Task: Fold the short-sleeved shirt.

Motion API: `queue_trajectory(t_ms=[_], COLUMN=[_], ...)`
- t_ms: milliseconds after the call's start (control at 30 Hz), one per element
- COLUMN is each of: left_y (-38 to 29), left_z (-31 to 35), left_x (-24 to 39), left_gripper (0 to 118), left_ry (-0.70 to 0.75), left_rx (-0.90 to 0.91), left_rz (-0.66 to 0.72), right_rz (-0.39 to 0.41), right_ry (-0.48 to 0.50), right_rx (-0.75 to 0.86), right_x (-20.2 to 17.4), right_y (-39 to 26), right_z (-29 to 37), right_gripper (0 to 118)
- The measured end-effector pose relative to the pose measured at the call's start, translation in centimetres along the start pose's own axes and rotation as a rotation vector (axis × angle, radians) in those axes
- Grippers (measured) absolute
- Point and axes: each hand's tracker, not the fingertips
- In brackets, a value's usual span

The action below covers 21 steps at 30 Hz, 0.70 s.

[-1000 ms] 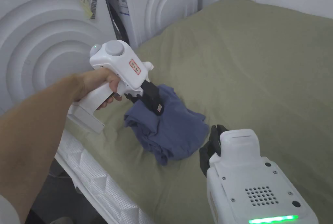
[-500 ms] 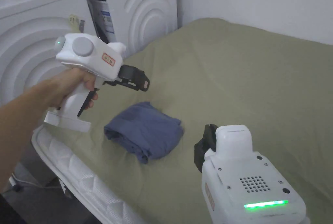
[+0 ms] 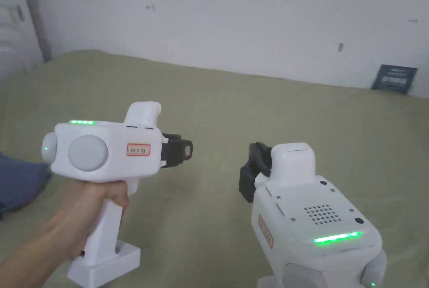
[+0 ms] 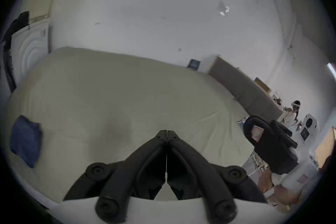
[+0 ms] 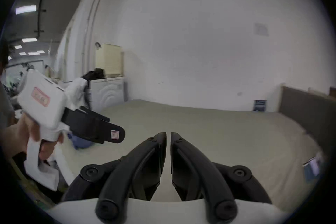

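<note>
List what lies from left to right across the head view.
Blue shirt at the left edge → left gripper → right gripper → dark card against the wall, all over the green bed.

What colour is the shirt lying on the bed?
The shirt is plain blue, clearest in the left gripper view, lying at the bed's edge.

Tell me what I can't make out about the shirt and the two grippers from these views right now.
- Blue shirt: cut off by the head view's left edge; small and blurred in the left gripper view; mostly behind the left gripper in the right gripper view. How neat the fold is can't be judged.
- Right gripper: its jaw tips are hidden behind its own body in the head view; its own view shows a thin gap with nothing held.
- Left gripper's own view shows the jaws meeting, empty.
</note>
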Motion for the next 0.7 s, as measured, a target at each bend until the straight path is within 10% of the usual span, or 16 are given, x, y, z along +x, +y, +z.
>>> queue_trajectory(t_ms=[267,700], left_y=[-4.8,-4.8], left_z=[-2.0,-1.0], left_x=[15.5,14.0], left_gripper=[1,1], left_ry=[0.317,0.441], left_rx=[0.353,0.447], left_rz=[-0.266,-0.276], right_rz=[-0.001,0.011], right_ry=[-0.244,-0.221], right_rx=[-0.011,0.052], right_x=[9.9,8.1], right_y=[-0.7,0.9], right_z=[5.7,3.6], right_gripper=[11,11])
